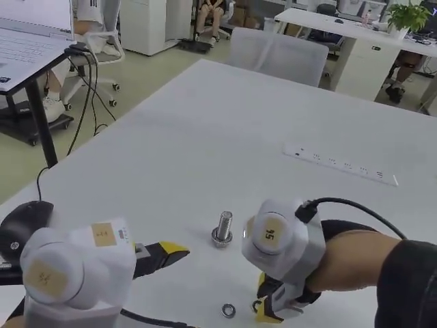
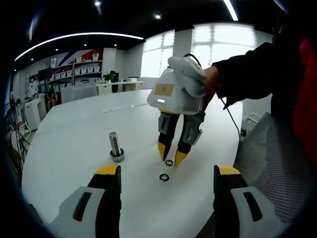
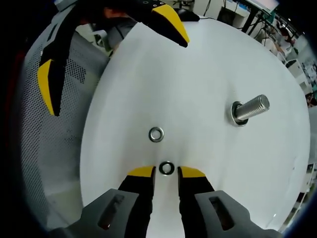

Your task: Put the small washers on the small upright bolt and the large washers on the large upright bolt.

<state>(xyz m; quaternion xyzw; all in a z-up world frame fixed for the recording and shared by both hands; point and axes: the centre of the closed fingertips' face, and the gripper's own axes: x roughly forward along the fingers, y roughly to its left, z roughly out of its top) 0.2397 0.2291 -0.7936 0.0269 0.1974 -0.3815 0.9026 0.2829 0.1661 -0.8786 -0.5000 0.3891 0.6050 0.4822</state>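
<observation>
1. Right gripper (image 3: 166, 172): its jaws come up from the bottom centre of the right gripper view and are parted only a little. Washer A (image 3: 166, 168) lies flat on the white table (image 3: 198, 64), right between the two yellow tips. I cannot tell whether the tips touch it. It is not lifted.
2. In the head view this gripper is at lower right, pointing down at the table. It is held by a hand (image 1: 348, 263) in a dark sleeve.
3. Left gripper (image 2: 167, 170): its jaws stand wide apart at the bottom of the left gripper view, with nothing held between them. In the head view it sits at lower left, lying low over the table.
4. Washer B (image 3: 156, 134) lies loose and flat on the table, near washer A. It is just above A at the centre of the right gripper view, and just below A in the left gripper view.
5. Bolt (image 2: 115, 146): it stands upright, centre-left in the left gripper view, well apart from both washers and touched by neither gripper. A wider metal ring sits at its foot, and I cannot tell whether this is a washer or the bolt's own head.
6. Elsewhere in the head view, a power strip (image 1: 339, 164) lies on the table at right of centre. A mouse (image 1: 24, 225) is at the left edge, and a chair (image 1: 276, 55) stands at top centre behind the table's far edge.
</observation>
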